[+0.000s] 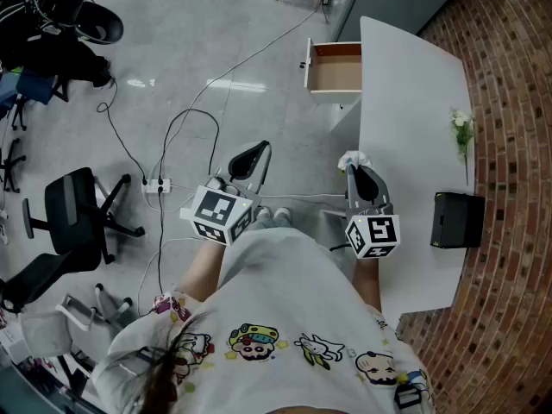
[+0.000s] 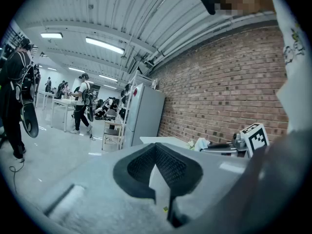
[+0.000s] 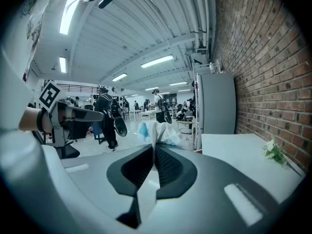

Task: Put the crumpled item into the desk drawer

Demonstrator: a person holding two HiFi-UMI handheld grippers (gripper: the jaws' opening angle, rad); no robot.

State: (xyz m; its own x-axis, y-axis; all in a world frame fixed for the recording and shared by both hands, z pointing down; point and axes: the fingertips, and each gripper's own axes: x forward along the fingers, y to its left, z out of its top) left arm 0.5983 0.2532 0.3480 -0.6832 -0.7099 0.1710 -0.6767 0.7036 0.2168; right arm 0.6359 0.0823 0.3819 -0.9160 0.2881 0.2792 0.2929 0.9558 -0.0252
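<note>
Your right gripper (image 3: 155, 147) is pinched on the crumpled item (image 3: 158, 130), a white wad with a blue patch that sticks out past the jaw tips. In the head view the wad (image 1: 352, 159) sits at the near left edge of the white bench (image 1: 414, 102); you cannot tell whether it touches the top. The drawer (image 1: 338, 74) stands pulled open at the bench's far end, well apart from the wad. Your left gripper (image 2: 156, 147) has its jaws pressed together with nothing between them, and it is held over the floor. A black box (image 1: 457, 220) and a flower sprig (image 1: 463, 128) lie near the brick wall.
</note>
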